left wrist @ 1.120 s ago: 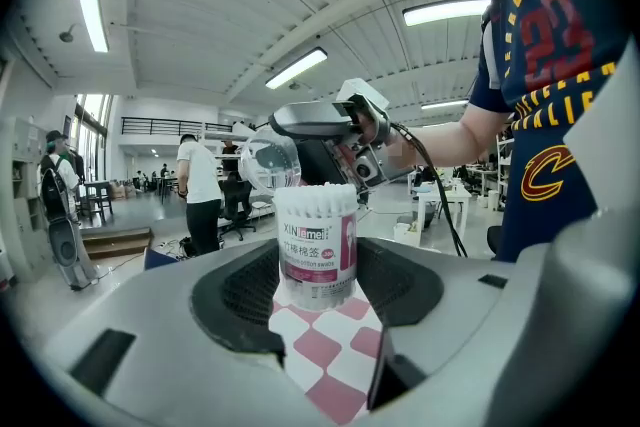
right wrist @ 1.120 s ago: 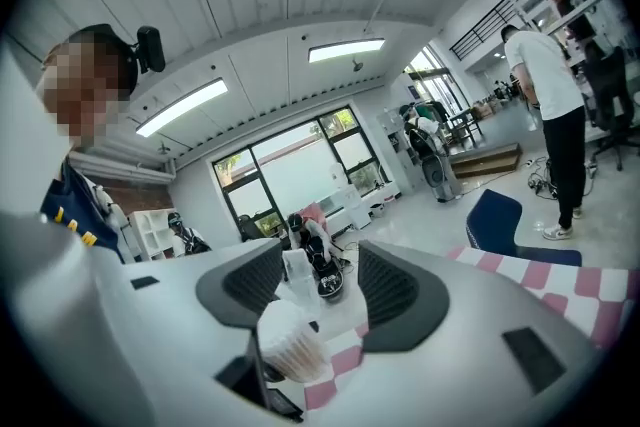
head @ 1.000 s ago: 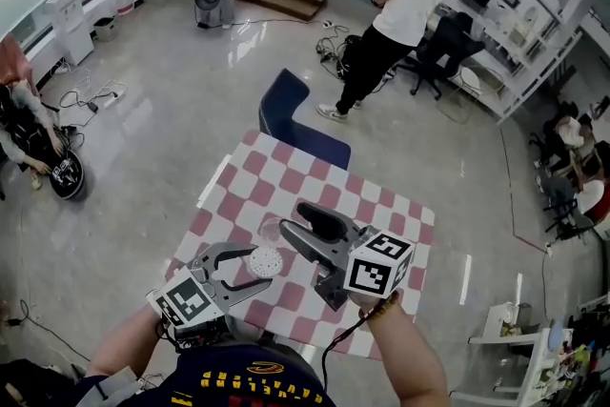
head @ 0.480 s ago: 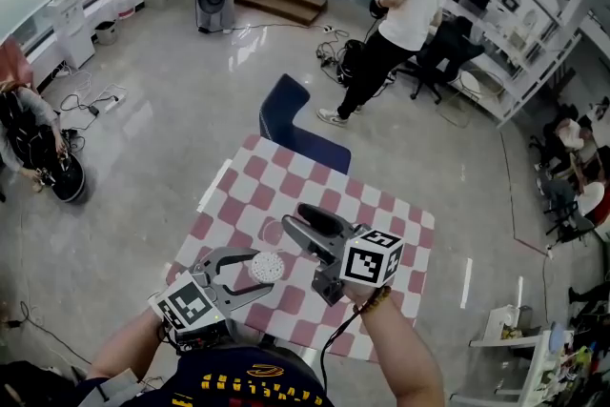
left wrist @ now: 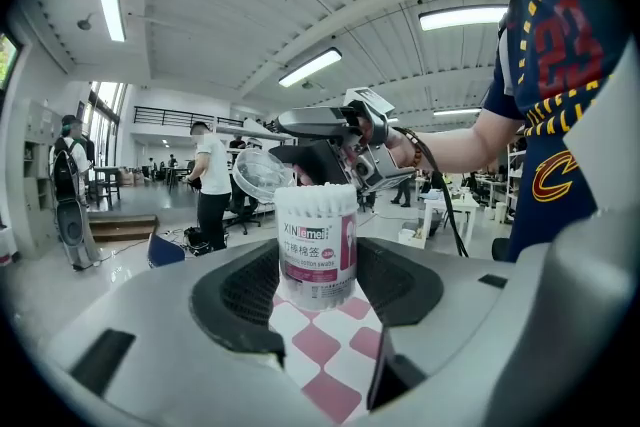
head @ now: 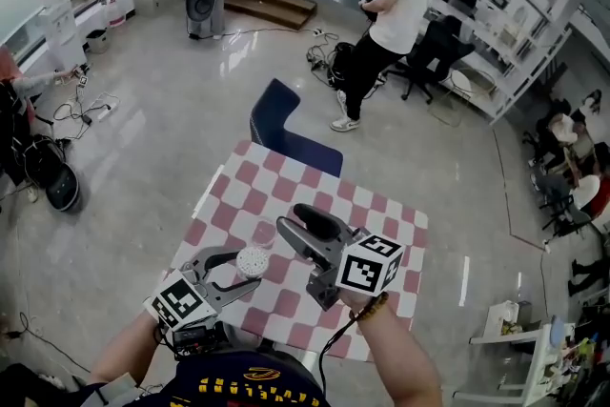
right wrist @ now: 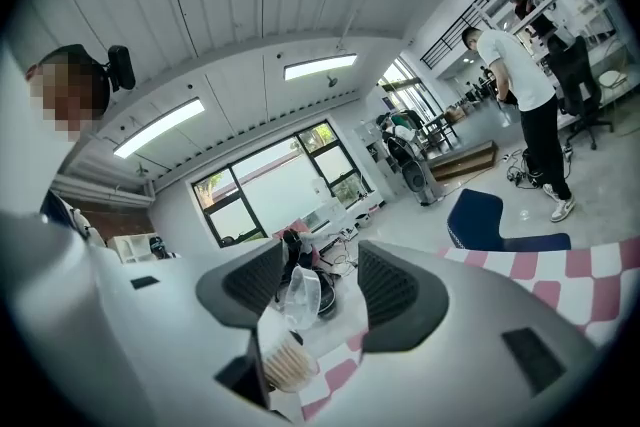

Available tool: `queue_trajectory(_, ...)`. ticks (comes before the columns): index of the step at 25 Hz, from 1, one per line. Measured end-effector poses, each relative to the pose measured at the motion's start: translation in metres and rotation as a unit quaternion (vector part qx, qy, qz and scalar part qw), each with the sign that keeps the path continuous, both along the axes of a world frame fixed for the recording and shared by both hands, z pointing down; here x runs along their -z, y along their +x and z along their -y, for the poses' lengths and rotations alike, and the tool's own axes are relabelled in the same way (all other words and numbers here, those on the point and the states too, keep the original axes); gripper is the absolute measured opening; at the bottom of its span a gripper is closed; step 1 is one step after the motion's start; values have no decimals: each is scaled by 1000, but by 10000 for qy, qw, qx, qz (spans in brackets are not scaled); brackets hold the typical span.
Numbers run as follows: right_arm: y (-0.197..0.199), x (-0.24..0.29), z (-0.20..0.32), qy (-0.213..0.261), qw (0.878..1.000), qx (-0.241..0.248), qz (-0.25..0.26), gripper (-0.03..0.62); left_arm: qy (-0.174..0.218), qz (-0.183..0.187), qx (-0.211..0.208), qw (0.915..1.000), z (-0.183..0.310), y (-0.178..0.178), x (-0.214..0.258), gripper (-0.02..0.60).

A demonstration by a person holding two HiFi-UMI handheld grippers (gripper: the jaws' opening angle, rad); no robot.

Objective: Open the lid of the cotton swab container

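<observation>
The left gripper (left wrist: 317,283) is clamping the cotton swab container (left wrist: 317,250). Both pads are pressing its sides, and the tub is standing upright between the jaws with its top open and swab tips showing at the rim. A red-and-white checked cloth (head: 286,191) is showing under those jaws, though whether the tub is touching it is unclear. Just ahead of the left jaws, up beside the tub's rim, the clear lid (right wrist: 303,293) is hanging off the container. The right gripper (right wrist: 322,287) is holding it. The lid is sitting tilted between the right jaws, nearer the left pad, and the open tub is lying just below them.

The cloth is covering a small table and running on beyond both pairs of jaws. A blue chair (head: 276,121) is standing at its far edge. A glossy grey floor (head: 162,138) is reflecting the ceiling lights all round. Farther off and to the right, a person in a white shirt (head: 398,0) is standing near a black office chair (head: 437,48). White shelving (head: 519,38) is lining the right side.
</observation>
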State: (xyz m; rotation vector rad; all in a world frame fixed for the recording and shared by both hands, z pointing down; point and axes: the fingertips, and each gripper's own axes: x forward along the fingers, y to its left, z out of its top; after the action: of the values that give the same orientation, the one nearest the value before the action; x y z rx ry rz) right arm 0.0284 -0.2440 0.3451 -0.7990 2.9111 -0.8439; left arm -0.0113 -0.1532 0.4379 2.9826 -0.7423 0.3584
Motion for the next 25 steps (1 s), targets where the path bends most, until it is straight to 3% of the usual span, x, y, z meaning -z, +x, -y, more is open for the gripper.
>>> queue_trajectory(11,10,35,-33,1177,9902,-654,-376,239,47,-149,437,9989,3,-7,15,244)
queue_trajectory(14,12,37,-40,1385,9865,-785,-383,184,152,-199,446,9987,5,-8,21,244)
queue_trajectory(21,23,30,-43,1372,9839,-1121,-248,104,175,-264,515,9982,8,-5,41,244)
queue_trajectory(25,28,17,-41,1265,9839,-1230,-295,52,-44,-264,637,9976,7,-5,43,244)
